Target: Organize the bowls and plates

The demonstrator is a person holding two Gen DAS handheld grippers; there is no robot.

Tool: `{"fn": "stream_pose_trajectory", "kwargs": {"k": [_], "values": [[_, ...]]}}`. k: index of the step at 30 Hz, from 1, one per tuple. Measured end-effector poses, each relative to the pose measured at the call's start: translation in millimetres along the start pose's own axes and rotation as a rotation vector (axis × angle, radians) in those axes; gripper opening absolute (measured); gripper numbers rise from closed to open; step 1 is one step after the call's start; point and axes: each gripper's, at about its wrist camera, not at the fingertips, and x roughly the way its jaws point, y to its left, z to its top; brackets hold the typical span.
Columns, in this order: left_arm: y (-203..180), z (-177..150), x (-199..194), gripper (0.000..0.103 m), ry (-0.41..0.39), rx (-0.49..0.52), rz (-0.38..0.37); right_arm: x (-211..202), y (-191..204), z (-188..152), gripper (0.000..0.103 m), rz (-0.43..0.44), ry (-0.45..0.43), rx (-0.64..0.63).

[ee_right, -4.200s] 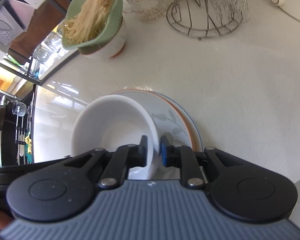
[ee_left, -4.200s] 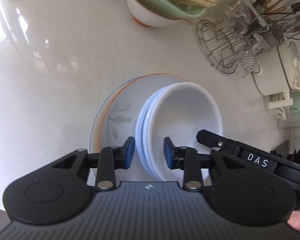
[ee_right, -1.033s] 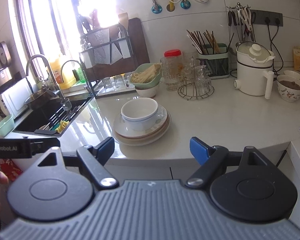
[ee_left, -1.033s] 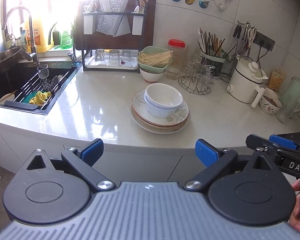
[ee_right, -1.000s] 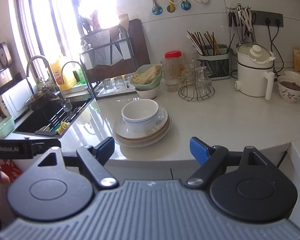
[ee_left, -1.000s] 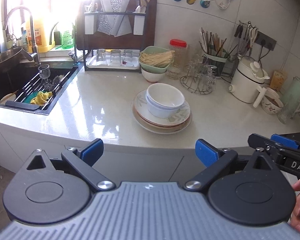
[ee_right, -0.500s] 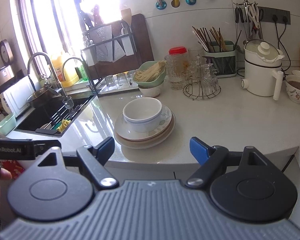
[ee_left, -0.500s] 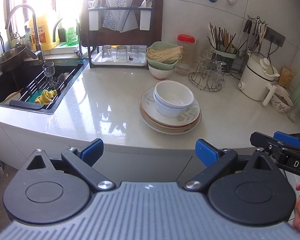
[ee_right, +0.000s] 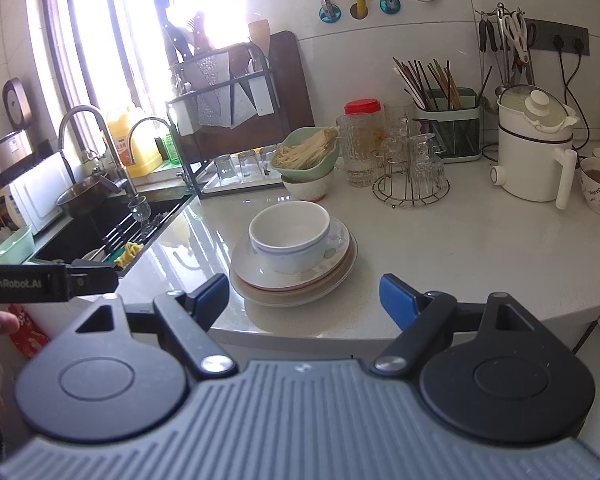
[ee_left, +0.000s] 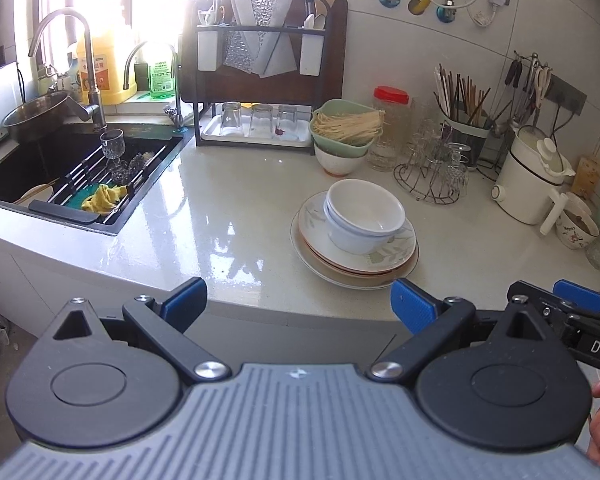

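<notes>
Four seconds back both hand-held grippers were down over the crockery, their pads straddling the bowl rims; now both are pulled off the worktop (ee_left: pixel 236 208) and look at it from beyond its front edge. In the last half second the stack has only drifted a little in each view — up and toward 3 o'clock.

The stack of plates (ee_left: pixel 354 254) sits on the worktop near its front edge, at about 1 o'clock in the left wrist view and just left of centre in the right wrist view (ee_right: pixel 294 270). The nested white bowls (ee_left: pixel 363 214) rest on the top plate, upright, shifted toward its 10 o'clock side. Behind them, at 12 o'clock, stands a green bowl of noodles (ee_left: pixel 346 128) on a white bowl; a wire glass rack (ee_left: pixel 434 176) is at the stack's 2 o'clock, and the sink (ee_left: pixel 72 176) lies well apart at 9 o'clock.

The left hand-held gripper (ee_left: pixel 298 304) is level, its blue pads spread wide with nothing between them. The right hand-held gripper (ee_right: pixel 304 296) is likewise spread and empty — it also shows at the 3 o'clock edge of the left wrist view, beside the left one.
</notes>
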Motion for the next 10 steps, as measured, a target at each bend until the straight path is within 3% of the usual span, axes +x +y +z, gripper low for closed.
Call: {"fn": "stream_pose_trajectory", "kwargs": {"k": [10], "values": [[-0.4, -1.2, 8.5, 0.100, 0.003, -0.004, -0.012, 10.7, -0.7, 2.1, 0.084, 0.019, 0.004, -0.009]]}}
